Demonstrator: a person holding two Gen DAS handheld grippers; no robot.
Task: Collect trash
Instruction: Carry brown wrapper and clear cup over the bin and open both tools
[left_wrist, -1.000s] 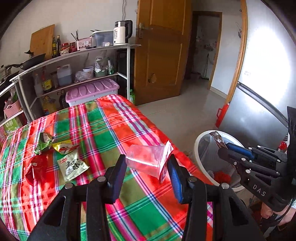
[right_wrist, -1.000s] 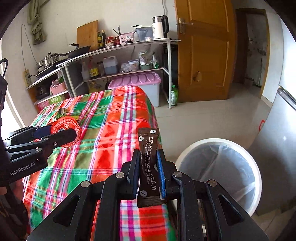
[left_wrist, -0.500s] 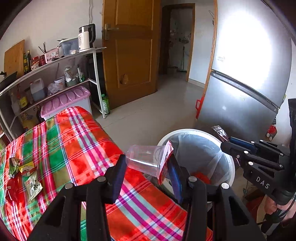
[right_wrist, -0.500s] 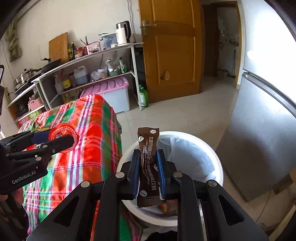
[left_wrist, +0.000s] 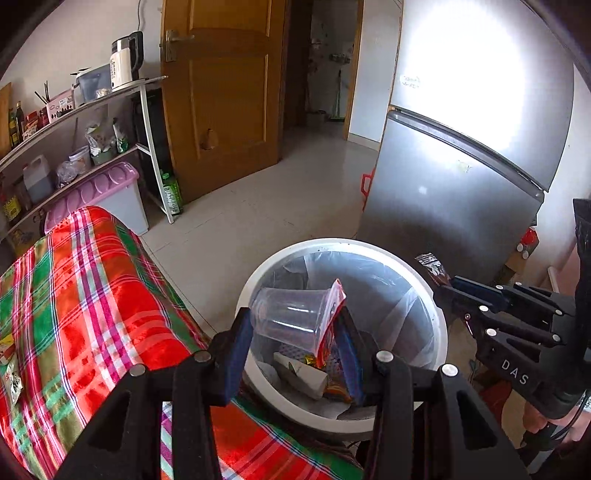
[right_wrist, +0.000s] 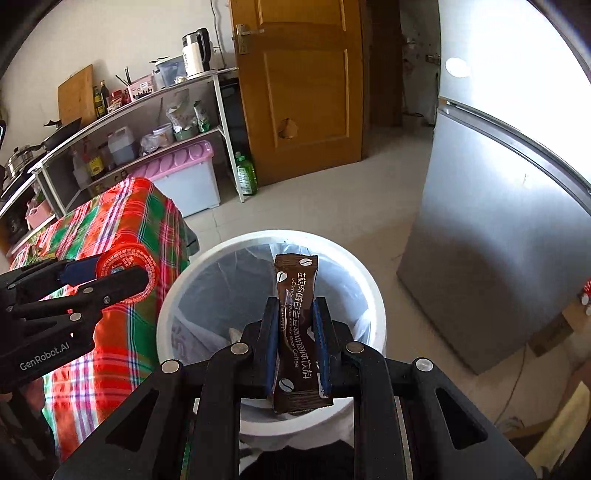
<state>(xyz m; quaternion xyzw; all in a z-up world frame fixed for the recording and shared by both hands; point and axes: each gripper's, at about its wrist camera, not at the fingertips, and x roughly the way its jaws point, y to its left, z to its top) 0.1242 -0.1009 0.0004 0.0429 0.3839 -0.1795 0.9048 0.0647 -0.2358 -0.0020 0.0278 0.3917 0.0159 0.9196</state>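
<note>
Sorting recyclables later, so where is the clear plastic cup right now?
The clear plastic cup lies sideways between the left hand-held gripper fingers, in the left wrist view, over the white trash bin beside the plaid-covered table.

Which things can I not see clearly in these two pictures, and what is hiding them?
- Bottom of the white trash bin, both views: hidden by each gripper's fingers and its held item.
- Trash inside the bin, right wrist view: mostly behind the coffee sachet.
- Small print on the plastic cup lid: too small, seen edge-on.
- Snack packets on the plaid tablecloth, left wrist view: cut off by the left edge.
</note>
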